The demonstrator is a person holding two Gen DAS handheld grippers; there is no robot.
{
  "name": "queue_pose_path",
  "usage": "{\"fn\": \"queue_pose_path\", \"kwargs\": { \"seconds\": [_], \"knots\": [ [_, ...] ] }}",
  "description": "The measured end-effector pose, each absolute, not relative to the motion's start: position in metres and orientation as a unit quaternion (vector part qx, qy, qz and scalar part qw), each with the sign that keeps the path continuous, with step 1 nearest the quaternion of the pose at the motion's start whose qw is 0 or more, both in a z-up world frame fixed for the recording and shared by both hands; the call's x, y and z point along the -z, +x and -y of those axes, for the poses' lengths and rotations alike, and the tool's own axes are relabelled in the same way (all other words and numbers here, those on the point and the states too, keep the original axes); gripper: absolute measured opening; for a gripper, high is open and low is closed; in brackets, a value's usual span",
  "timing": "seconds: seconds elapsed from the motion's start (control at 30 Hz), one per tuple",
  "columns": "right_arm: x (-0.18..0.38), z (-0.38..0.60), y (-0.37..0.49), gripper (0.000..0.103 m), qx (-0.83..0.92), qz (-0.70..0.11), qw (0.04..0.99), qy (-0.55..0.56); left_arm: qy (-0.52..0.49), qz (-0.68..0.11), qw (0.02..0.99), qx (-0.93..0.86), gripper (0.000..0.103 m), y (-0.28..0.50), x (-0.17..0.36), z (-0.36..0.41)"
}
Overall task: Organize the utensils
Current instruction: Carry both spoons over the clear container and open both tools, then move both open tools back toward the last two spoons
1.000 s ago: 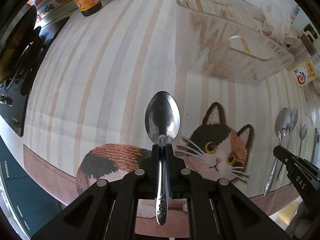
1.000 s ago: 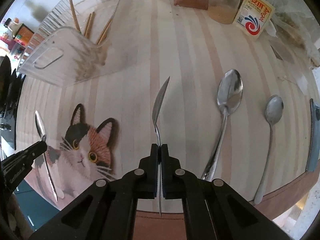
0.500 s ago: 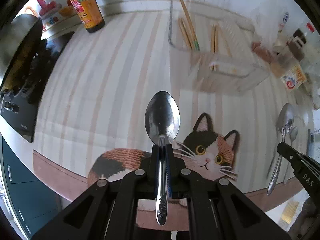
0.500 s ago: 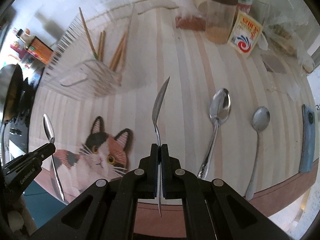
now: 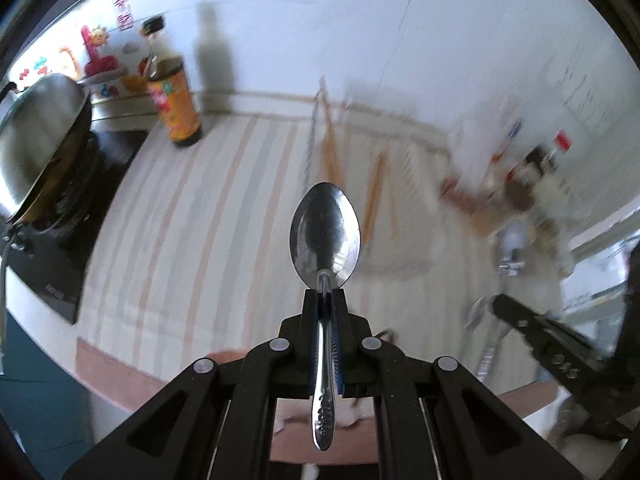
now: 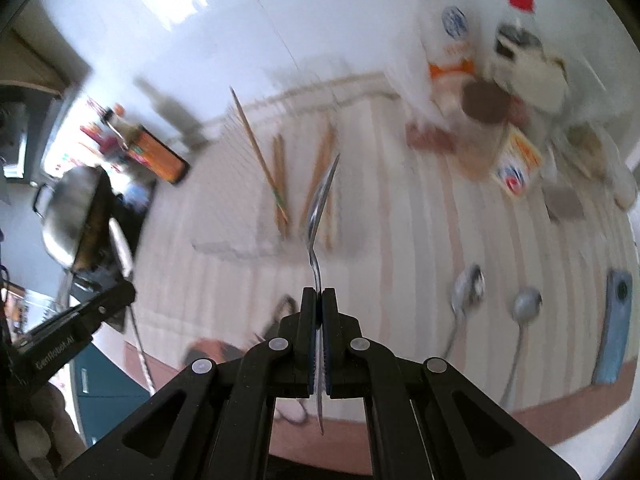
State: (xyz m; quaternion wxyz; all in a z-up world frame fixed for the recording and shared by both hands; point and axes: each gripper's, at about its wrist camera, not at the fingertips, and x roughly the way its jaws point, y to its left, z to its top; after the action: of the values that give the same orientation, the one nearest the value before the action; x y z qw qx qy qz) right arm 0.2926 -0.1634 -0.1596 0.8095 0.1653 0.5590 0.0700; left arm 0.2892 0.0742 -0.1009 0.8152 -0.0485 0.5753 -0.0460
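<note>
Steel spoon clamped in left hand-held gripper; right hand-held gripper pinches thin, edge-on spoon.

The worktop wears a cloth of cream with pale grey and peach-orange stripes, edged by a reddish-brown band along the near side. Both the left gripper and the right gripper are matte black with thin blue pads and silver rivets. The spoon in the left one is mirror-bright silver steel; the spoon in the right, seen edge-on, is the same silver. The chopsticks are light tan wood. A bottle carries an orange label with red marks and a black cap. The wok is grey metal. A phone is dusty blue. The cupboard below is dark teal.
</note>
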Motion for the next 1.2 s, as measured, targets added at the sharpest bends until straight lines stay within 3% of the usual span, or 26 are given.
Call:
{"fn": "queue_pose_path", "kwargs": {
  "seconds": [0.17, 0.4, 0.6, 0.73, 0.87, 1.0, 1.2],
  "knots": [
    [0.150, 0.151, 0.352, 0.002, -0.098, -0.554, 0.806, 0.183, -0.080, -0.581, 0.807, 0.070, 0.004, 0.349, 0.098, -0.058],
    [0.180, 0.128, 0.425, 0.002, -0.101, -0.583, 0.785, 0.181, -0.095, -0.624, 0.772, 0.070, 0.004, 0.435, 0.146, -0.052],
    [0.222, 0.123, 0.455, 0.003, -0.097, -0.613, 0.763, 0.177, -0.081, -0.661, 0.744, 0.055, 0.006, 0.456, 0.183, -0.054],
    [0.234, 0.122, 0.458, 0.008, -0.094, -0.628, 0.754, 0.168, -0.049, -0.643, 0.764, 0.042, 0.006, 0.453, 0.186, -0.056],
    [0.228, 0.127, 0.453, 0.031, -0.085, -0.622, 0.760, 0.167, -0.022, -0.608, 0.794, 0.016, 0.022, 0.442, 0.181, -0.064],
    [0.217, 0.131, 0.441, 0.035, -0.066, -0.612, 0.775, 0.142, 0.012, -0.576, 0.817, -0.023, 0.068, 0.425, 0.172, -0.069],
    [0.199, 0.139, 0.415, 0.054, -0.030, -0.594, 0.797, 0.103, 0.026, -0.531, 0.845, -0.050, 0.103, 0.398, 0.165, -0.075]
  ]
}}
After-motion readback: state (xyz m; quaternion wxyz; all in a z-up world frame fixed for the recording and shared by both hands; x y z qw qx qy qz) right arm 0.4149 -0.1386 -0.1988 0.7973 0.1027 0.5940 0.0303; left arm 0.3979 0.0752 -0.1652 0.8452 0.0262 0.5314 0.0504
